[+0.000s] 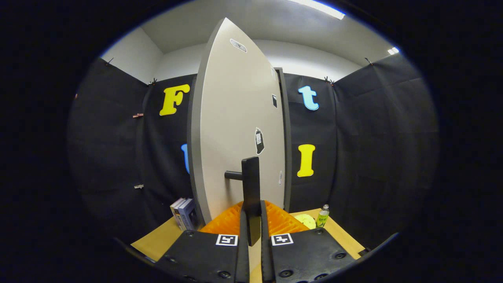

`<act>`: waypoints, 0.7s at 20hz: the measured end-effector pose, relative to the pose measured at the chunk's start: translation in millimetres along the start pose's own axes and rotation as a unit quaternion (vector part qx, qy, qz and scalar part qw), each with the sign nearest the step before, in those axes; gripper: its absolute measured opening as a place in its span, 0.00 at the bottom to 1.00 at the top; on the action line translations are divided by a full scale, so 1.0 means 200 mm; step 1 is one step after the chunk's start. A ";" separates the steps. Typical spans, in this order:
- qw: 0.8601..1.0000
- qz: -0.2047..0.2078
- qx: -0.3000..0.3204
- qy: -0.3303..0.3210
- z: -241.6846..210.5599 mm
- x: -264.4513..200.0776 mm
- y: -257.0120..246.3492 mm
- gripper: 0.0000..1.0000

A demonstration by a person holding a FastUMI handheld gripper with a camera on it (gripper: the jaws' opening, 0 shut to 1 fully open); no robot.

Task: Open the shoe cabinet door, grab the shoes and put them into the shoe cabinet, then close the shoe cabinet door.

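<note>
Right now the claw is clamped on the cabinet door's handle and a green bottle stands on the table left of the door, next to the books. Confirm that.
Wrong on one point. In the gripper view the bottle stands right of the cabinet door, beside a yellow round thing; the books are on the left. The claw is indeed clamped on the handle.

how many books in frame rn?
About 3, upright in a stack on the table, left of the door whose handle the tool grips; others may be hidden.
</note>
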State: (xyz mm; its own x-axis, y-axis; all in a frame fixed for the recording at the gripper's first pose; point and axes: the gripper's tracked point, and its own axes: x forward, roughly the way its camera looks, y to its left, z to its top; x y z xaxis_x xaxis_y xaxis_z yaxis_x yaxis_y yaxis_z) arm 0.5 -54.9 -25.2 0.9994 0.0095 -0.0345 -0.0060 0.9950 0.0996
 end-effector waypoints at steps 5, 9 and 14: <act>0.999 -0.029 0.013 0.008 0.02 -0.02 -0.23 0.13; 1.000 -0.029 0.004 0.000 0.06 -0.04 -0.36 0.10; 0.998 -0.056 -0.001 -0.012 0.12 -0.10 -0.53 0.10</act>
State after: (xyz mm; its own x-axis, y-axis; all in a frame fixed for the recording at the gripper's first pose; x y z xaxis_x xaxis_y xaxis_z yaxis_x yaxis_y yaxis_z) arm -17.2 -163.6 -12.1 0.9943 -0.1047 -0.0215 0.1063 0.9899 0.0940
